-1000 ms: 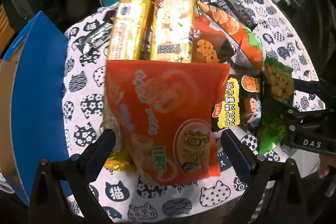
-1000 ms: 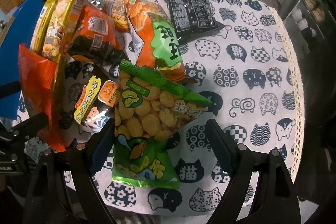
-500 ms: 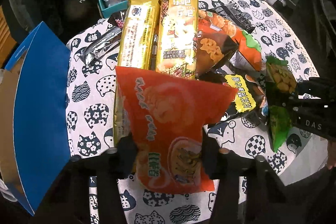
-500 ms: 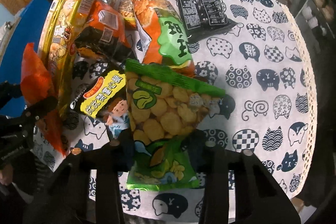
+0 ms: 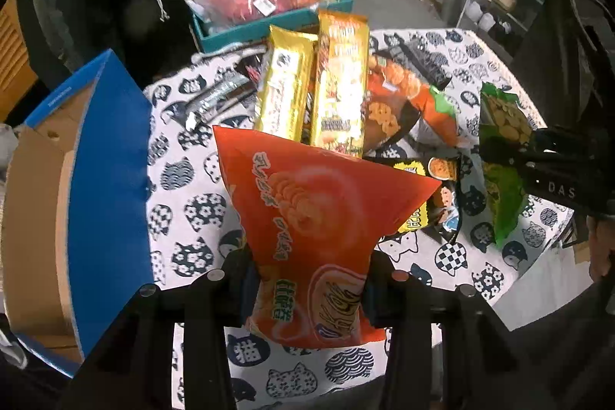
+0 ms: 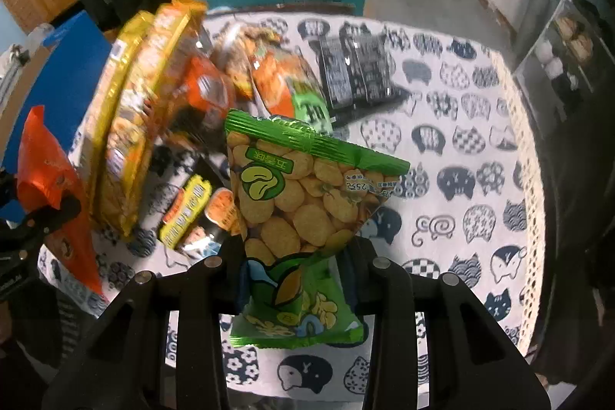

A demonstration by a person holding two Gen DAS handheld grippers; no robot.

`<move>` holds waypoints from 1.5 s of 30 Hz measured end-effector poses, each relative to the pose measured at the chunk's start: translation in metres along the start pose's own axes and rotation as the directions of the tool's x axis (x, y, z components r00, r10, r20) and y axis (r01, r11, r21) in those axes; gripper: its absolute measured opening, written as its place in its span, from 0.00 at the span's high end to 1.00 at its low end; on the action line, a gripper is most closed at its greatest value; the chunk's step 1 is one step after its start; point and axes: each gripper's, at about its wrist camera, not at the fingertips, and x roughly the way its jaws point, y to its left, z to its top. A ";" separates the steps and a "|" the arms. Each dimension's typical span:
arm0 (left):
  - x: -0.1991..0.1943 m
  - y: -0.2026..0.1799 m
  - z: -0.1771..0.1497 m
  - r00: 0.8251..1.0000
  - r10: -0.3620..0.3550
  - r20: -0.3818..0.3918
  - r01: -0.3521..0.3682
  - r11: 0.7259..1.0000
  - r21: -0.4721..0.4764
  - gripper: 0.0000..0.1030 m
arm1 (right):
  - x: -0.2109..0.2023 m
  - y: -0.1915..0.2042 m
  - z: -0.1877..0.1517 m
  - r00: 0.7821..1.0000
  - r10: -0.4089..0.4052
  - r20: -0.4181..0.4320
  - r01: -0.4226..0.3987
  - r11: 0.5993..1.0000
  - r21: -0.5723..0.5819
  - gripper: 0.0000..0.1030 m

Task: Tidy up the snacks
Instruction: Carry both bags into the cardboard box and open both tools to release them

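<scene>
- Left gripper [image 5: 309, 279] clamped on the lower half of an orange snack bag [image 5: 311, 214], fingers [image 5: 238, 275] pressing in from both sides so that the bag pinches narrow between them and fans wide above.
- Orange snack bag held up clear of the cat-print tablecloth [image 5: 184, 187], its bottom edge hanging just behind the fingertips.
- Straight ahead of the left fingers: two long gold biscuit packs [image 5: 284, 95] lying side by side, with an orange-and-green chip bag [image 5: 419, 98] to their right.
- Ahead and right, partly hidden under the orange bag's corner: a small yellow-and-black packet [image 5: 419, 214] flat on the cloth.
- Left of the left fingers: a blue cardboard box [image 5: 103, 187], open side up, at the table edge.
- Far ahead, beyond the gold packs: a teal crate [image 5: 269, 29] filled with clear plastic bags.
- Right gripper [image 6: 292, 268] closed on the waist of a green bean-snack bag [image 6: 303, 195], which bulges above the fingers [image 6: 226, 268] and flares below them.
- Green bean-snack bag lifted off the cloth, upright, sealed top edge tilted down to the right.
- Ahead and slightly right of the right fingers: a row of black sachets [image 6: 357, 72] lying on the cloth.
- Ahead and left of the right fingers: the pile of gold packs and chip bags, blurred in this view.
</scene>
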 end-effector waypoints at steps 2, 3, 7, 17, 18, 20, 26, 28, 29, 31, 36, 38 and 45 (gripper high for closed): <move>-0.008 0.004 0.000 1.000 0.005 0.019 -0.005 1.000 0.002 0.58 | -0.005 0.006 0.000 1.000 0.000 0.020 0.000 1.000 -0.003 0.66; -0.012 0.006 0.001 0.999 0.008 0.032 -0.008 1.000 0.004 0.58 | -0.008 0.009 0.002 1.000 0.003 0.031 -0.003 1.000 -0.005 0.66; -0.026 0.014 0.004 0.997 0.029 0.076 -0.030 1.000 0.009 0.58 | -0.017 0.015 0.011 0.998 0.005 0.067 -0.004 1.000 -0.013 0.66; -0.058 0.046 0.015 0.981 0.095 0.171 -0.094 0.995 -0.014 0.58 | -0.041 0.046 0.036 0.988 0.035 0.152 -0.025 0.997 -0.071 0.66; -0.062 0.050 0.015 0.976 0.111 0.185 -0.110 0.994 -0.016 0.58 | -0.044 0.050 0.039 0.986 0.041 0.161 -0.029 0.997 -0.076 0.66; -0.068 0.057 0.016 0.970 0.131 0.204 -0.130 0.991 -0.019 0.58 | -0.049 0.057 0.043 0.984 0.048 0.173 -0.034 0.996 -0.085 0.66; -0.085 0.084 0.016 0.953 0.181 0.244 -0.171 0.983 -0.061 0.58 | -0.065 0.083 0.061 0.973 0.087 0.215 -0.063 0.991 -0.118 0.66; -0.092 0.095 0.016 0.946 0.193 0.261 -0.178 0.981 -0.081 0.58 | -0.069 0.095 0.066 0.969 0.104 0.225 -0.074 0.988 -0.134 0.66; -0.096 0.101 0.015 0.942 0.198 0.270 -0.181 0.979 -0.090 0.58 | -0.071 0.102 0.070 0.967 0.112 0.230 -0.080 0.986 -0.144 0.66; -0.102 0.110 0.014 0.934 0.213 0.286 -0.191 0.976 -0.104 0.58 | -0.073 0.113 0.074 0.965 0.125 0.232 -0.089 0.983 -0.159 0.66; -0.108 0.139 0.010 0.927 0.240 0.288 -0.202 0.967 -0.156 0.58 | -0.074 0.143 0.087 0.961 0.158 0.228 -0.113 0.974 -0.198 0.66; -0.107 0.153 0.008 0.929 0.247 0.276 -0.202 0.962 -0.183 0.58 | -0.073 0.158 0.093 0.959 0.173 0.224 -0.123 0.968 -0.219 0.66; -0.099 0.196 -0.007 0.930 0.291 0.223 -0.234 0.940 -0.249 0.58 | -0.071 0.206 0.109 0.953 0.227 0.203 -0.167 0.947 -0.274 0.66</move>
